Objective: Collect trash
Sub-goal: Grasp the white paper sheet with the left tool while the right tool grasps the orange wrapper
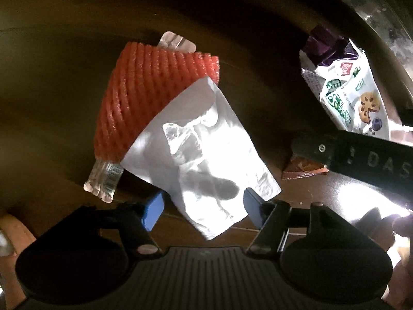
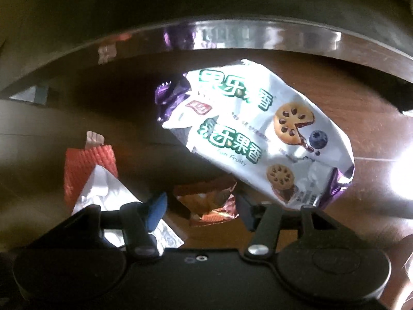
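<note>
My left gripper (image 1: 202, 208) straddles the white paper (image 1: 204, 152), my right gripper (image 2: 200, 206) the orange wrapper (image 2: 206, 204); both half-open, gripping nothing. Thin sheets may slip flat against the tabletop (image 1: 64, 64).

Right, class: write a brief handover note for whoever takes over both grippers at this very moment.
Left gripper: open, astride the white paper bag, pads not pressing it.
Right gripper: open, over the small orange wrapper, not gripping.
On the brown table: red foam net on a clear tube, partly under the bag; biscuit packet beside the wrapper.
Done: nothing lifted.
Left: pick up all the trash.
</note>
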`<state>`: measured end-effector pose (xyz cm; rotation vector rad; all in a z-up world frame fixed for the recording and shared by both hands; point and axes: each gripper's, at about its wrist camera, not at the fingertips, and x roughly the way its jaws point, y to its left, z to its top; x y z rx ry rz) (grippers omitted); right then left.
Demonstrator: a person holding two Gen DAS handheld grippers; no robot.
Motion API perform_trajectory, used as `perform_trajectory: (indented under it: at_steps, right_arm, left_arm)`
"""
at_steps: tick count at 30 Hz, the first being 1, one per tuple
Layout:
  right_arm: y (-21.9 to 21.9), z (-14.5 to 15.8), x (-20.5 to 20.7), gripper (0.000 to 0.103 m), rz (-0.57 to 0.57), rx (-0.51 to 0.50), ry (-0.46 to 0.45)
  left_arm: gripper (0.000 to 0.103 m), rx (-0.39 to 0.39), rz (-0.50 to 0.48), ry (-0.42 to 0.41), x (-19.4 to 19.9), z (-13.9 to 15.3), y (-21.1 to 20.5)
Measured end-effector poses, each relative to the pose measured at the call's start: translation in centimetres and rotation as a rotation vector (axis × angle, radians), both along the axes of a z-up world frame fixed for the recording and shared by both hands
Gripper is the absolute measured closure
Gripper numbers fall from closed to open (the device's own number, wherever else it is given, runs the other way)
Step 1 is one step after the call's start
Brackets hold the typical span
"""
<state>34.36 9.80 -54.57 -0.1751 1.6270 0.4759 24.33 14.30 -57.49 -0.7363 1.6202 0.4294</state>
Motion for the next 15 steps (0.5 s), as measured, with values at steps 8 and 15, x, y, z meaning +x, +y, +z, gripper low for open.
perform_trajectory:
  at_steps: [8,15]
  right_arm:
    - [0.3,-0.5,-0.5,0.054,0.006,-0.012,-0.009]
    - [-0.1,-0.3,-0.9,0.058,-0.005,-0.02,-0.018]
  left_arm:
    - [0.081,0.002,0.012,-0.011,-0.7,0.8,0.7]
    - [0.099,-0.003,0.011,-0.049,-1.0,1.5,1.5]
